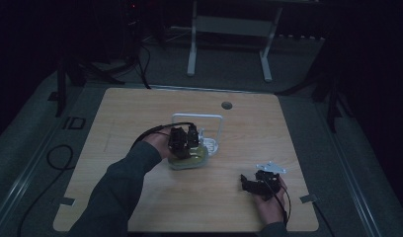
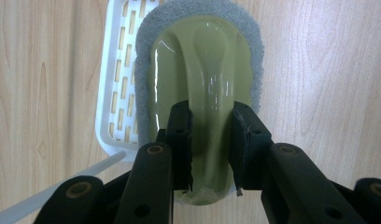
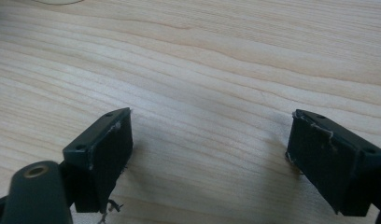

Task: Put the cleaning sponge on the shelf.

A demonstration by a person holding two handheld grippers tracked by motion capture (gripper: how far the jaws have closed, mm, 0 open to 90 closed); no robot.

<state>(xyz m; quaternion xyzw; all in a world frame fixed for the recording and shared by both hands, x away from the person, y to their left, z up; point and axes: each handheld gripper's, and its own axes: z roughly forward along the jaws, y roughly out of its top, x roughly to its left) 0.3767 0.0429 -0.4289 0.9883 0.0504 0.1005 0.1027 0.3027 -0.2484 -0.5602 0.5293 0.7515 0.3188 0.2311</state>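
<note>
A pale green scrubber (image 2: 202, 70) with a grey scouring pad (image 2: 198, 11) under it lies partly over a white slotted tray (image 2: 115, 93). My left gripper (image 2: 209, 140) is shut on the scrubber's raised green handle, one jaw on each side. From above, the left gripper (image 1: 185, 144) stands over the scrubber (image 1: 188, 160) near the table's middle. My right gripper (image 3: 212, 123) is wide open over bare wood with nothing between its jaws. The high view shows the right gripper (image 1: 246, 182) near the front right, well apart from the scrubber.
The white tray (image 1: 211, 145) has a white wire frame (image 1: 197, 117) rising behind it. A round grommet hole (image 1: 226, 105) sits near the wooden table's (image 1: 140, 113) far edge. Cables lie on the dim floor at the left, and a white stand is beyond the table.
</note>
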